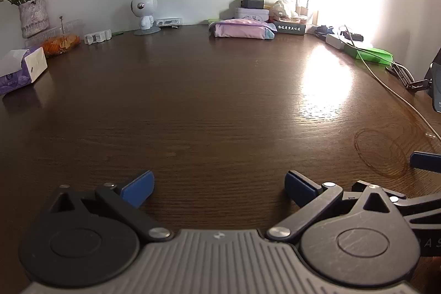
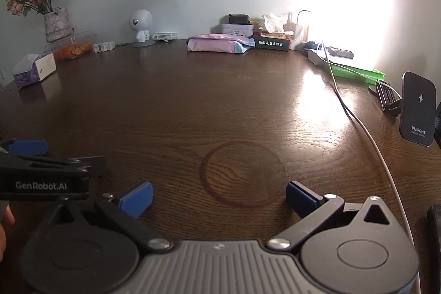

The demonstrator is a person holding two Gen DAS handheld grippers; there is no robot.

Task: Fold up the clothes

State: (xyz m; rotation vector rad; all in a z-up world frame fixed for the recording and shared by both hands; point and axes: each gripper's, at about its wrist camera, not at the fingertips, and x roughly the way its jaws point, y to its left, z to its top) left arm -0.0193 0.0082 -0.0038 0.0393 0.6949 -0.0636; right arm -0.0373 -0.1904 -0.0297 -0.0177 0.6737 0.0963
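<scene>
A folded pink cloth lies at the far edge of the dark wooden table, with a light blue cloth tucked at its right end. It also shows in the right wrist view. My left gripper is open and empty, low over the near part of the table, far from the cloth. My right gripper is open and empty, beside the left one, over a ring stain. The left gripper's body shows at the left of the right wrist view.
A tissue box, a vase of dried roses, a snack container and a white robot figure stand at the back left. Boxes, a green item, a white cable and a wireless charger crowd the right side.
</scene>
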